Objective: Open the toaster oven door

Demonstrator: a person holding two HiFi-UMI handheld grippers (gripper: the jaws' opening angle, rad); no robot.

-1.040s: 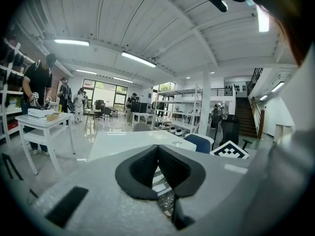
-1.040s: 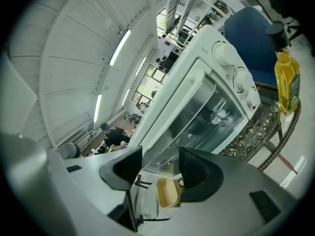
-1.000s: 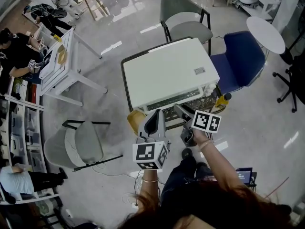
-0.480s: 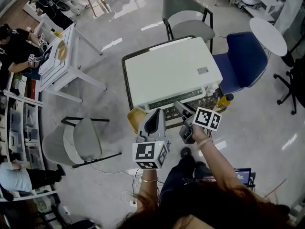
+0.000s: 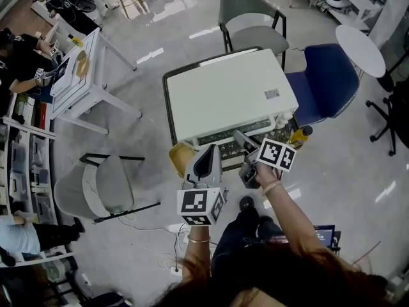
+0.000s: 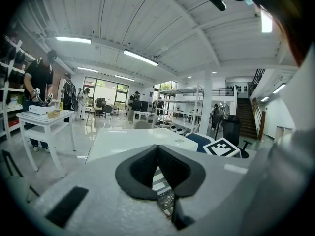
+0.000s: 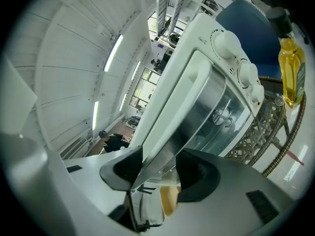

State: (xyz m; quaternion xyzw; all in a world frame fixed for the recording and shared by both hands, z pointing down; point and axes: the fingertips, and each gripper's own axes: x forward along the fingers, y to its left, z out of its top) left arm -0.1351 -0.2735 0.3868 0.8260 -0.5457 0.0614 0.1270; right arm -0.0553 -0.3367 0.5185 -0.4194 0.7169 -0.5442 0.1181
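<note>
**Head view.** We see 1 toaster oven [image 5: 227, 94] at 12 o'clock from us, its white top up, sitting on a wire rack [image 5: 281, 132]. No door leaf swings out of the front that faces us, so we judge the door not yet opened. 2 tongs reach toward that front. The left tongs [image 5: 209, 148] are just short of the oven at its 7 o'clock, and the right tongs [image 5: 239, 136] are at its front edge at 6 o'clock. 3 chairs stand around the oven: a grey chair [image 5: 250, 18] at 12 o'clock, a blue chair [image 5: 326, 75] at 2 o'clock and a second grey chair [image 5: 105, 187] at 8 o'clock. 1 yellow bottle [image 5: 298, 135] stands at 4 o'clock.

**Left gripper view.** The left tongs' [image 6: 157, 149] pads meet at the tips with nothing between them. The oven's top lies beyond.

**Right gripper view.** The right tongs [image 7: 158, 157] stand wide apart and have just been closing a little. The end of the 1 door handle [image 7: 184, 95] is between the jaws, but we see no clamping yet. The glass door [image 7: 216, 114] looks flush with the oven's face, beside 3 knobs [image 7: 244, 73]. In our judgement the reach is done. Clamping the handle and pulling the door down are left.
</note>
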